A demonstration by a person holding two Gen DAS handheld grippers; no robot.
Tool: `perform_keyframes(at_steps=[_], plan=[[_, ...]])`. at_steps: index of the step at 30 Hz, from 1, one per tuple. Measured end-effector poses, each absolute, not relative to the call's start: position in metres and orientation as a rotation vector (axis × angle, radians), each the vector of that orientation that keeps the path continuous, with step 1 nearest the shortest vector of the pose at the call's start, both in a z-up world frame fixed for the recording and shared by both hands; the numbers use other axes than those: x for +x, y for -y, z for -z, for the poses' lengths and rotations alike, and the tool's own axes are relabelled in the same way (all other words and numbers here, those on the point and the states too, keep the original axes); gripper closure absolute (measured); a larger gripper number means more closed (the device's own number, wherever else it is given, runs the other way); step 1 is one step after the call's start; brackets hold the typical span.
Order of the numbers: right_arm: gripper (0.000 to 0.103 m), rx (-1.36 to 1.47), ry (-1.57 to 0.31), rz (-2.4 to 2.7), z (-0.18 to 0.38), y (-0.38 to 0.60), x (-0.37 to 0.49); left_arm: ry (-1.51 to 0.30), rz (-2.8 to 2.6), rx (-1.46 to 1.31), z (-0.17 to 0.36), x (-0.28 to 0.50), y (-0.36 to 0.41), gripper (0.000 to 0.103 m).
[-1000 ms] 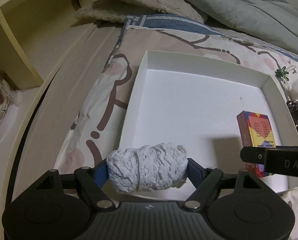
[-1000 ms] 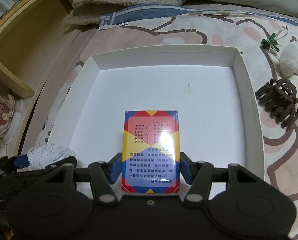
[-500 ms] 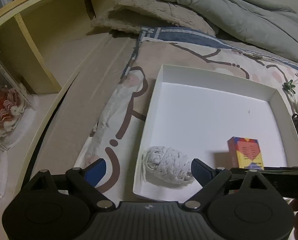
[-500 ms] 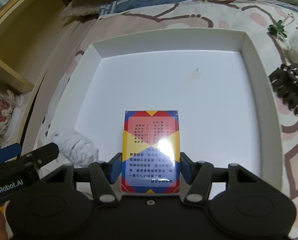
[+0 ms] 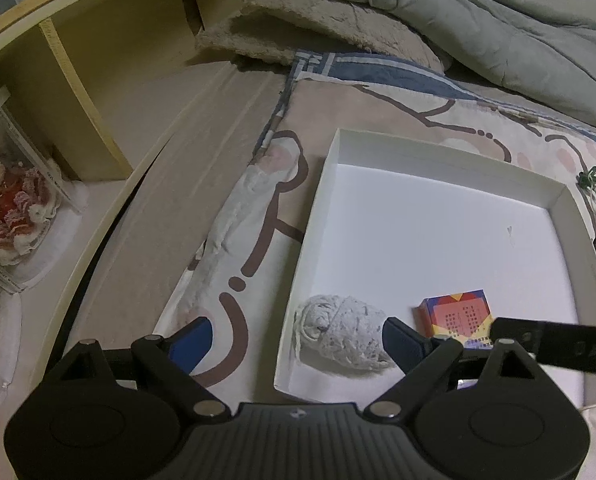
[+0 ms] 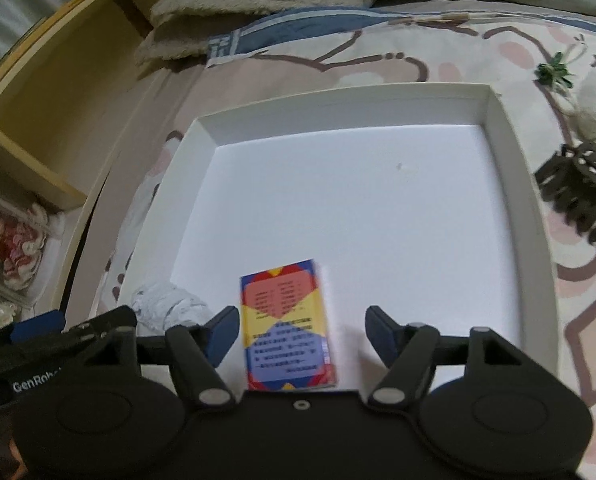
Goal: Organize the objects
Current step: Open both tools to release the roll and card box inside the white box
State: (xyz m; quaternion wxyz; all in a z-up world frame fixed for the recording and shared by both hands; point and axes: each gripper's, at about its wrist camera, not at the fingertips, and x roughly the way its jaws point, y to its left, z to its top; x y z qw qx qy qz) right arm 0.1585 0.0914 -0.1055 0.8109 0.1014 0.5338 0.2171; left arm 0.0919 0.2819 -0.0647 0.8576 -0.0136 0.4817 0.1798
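both drops look done; white tray (image 6: 509, 184) sits on the bed, patterned sheet (image 5: 337, 108) under it; white crochet bundle (image 5: 343, 336) lies in the tray's near-left corner, colourful card box (image 6: 288, 324) flat on the tray floor just right of it, the two apart;
left gripper (image 5: 298, 338) jaws wide, nothing held; the bundle lies between the pads' lines but neither presses on it; one blue pad hangs outside the tray wall over the sheet;
right gripper (image 6: 299, 336) jaws have just been opening; the box sits between them with a clear gap on the right side, left pad close but not squeezing as far as i can tell; so released, nothing gripped;
left to do, judging by what's outside the tray: dark hair claw clip (image 6: 577, 188) on the sheet just right of the tray; white fluffy item (image 6: 595, 104) and small green sprig (image 6: 555, 70) further back on that side;
estimate two in, about three to go; the clip looks like the nearest pick for the right gripper.
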Motion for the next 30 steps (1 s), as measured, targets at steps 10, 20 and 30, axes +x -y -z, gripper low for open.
perform_keyframes(at_steps=[10,20,30], plan=[[0.044,0.265,-1.166,-0.465,0.113,-0.072,0.158,-0.941,-0.470,-0.108,0.080,0.099,-0.306,0.011],[0.056,0.305,-1.218,-0.484,0.130,-0.075,0.157,-0.957,-0.490,-0.037,0.103,0.109,-0.300,0.010],[0.060,0.358,-1.270,-0.513,0.146,-0.088,0.151,-1.056,-0.440,-0.007,0.095,0.098,-0.299,0.010]])
